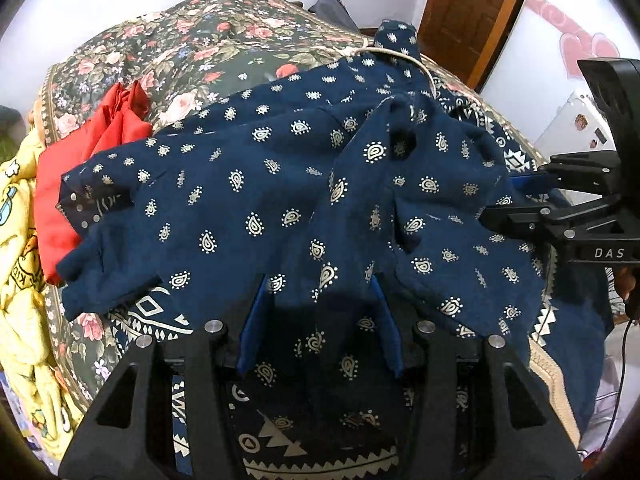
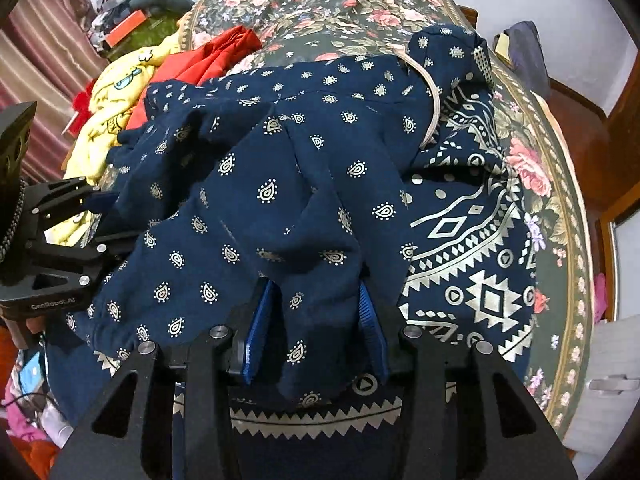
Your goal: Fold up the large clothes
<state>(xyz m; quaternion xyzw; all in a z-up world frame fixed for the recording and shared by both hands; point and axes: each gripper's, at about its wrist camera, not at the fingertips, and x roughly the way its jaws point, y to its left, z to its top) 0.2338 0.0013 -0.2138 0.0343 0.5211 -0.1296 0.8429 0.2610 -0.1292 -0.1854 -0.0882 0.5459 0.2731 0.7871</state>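
Two grippers are engaged on one navy paisley garment (image 1: 248, 200), which is spread rumpled over a floral bedspread (image 1: 168, 40), with a red cloth (image 1: 100, 140) and a yellow cartoon blanket (image 1: 20, 280) lying beside it. Left gripper (image 1: 320, 320): jaws are held partly apart, with a fold of fabric bunched between the blue pads (image 1: 252, 328); whether it is truly clamped cannot be told. Right gripper (image 2: 316, 328): same picture, a hanging fold is straddled between the jaws, grip unconfirmed. The cloth is judged thin, light and limp, likely a bit slippery, so no shape will be held. A hold is best taken at the hem or seam edges near the printed border (image 2: 472, 280), not on mid-panel bunches.
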